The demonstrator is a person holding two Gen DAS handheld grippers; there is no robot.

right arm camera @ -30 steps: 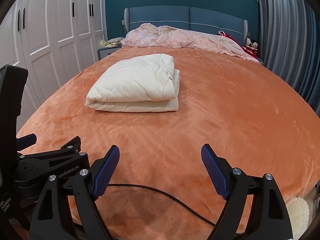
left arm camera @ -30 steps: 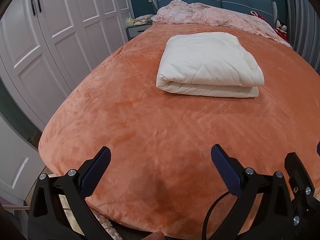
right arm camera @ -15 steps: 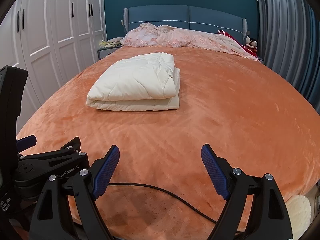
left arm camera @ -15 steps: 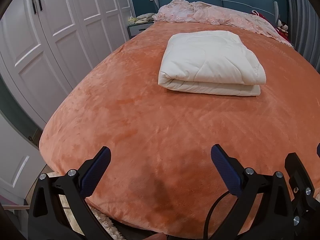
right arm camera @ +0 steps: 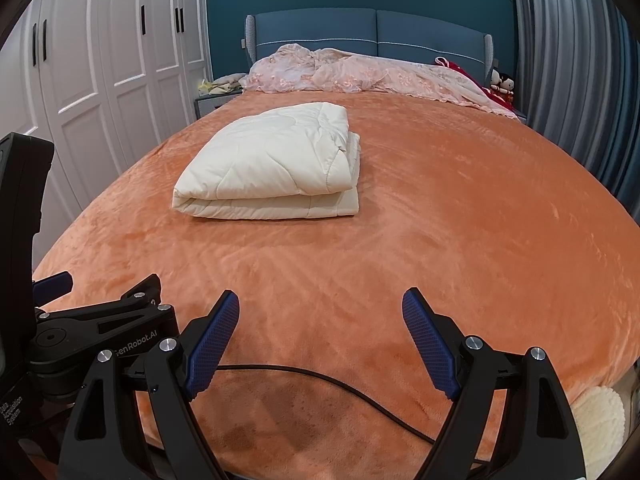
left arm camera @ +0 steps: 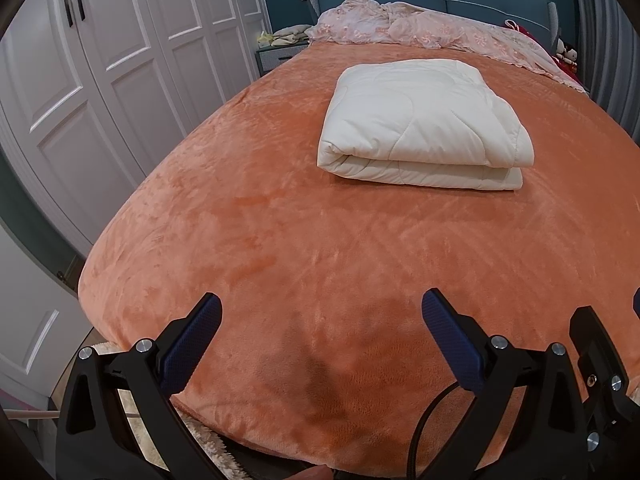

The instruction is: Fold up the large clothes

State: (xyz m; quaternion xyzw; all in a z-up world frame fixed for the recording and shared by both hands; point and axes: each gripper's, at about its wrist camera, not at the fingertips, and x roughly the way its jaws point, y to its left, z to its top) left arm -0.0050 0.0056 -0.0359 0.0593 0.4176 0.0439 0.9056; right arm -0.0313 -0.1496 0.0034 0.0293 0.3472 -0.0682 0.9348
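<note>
A cream quilted blanket (left arm camera: 424, 124) lies folded in a thick rectangle on the orange bedspread (left arm camera: 280, 240), toward the far half of the bed. It also shows in the right wrist view (right arm camera: 272, 168). My left gripper (left arm camera: 322, 320) is open and empty, low over the foot of the bed, well short of the blanket. My right gripper (right arm camera: 320, 316) is open and empty at the foot of the bed too, to the right of the left gripper (right arm camera: 100, 320), whose body shows there.
A crumpled pink cover (right arm camera: 360, 74) lies along the blue headboard (right arm camera: 372, 32). White wardrobe doors (left arm camera: 100, 60) line the left side. Grey curtains (right arm camera: 580, 80) hang on the right. A black cable (right arm camera: 320, 384) crosses the bed's near edge. A nightstand (left arm camera: 276, 56) stands at the back left.
Both views have shifted slightly; the folded blanket sits a little lower in the left wrist view. Both grippers stay open and empty.
</note>
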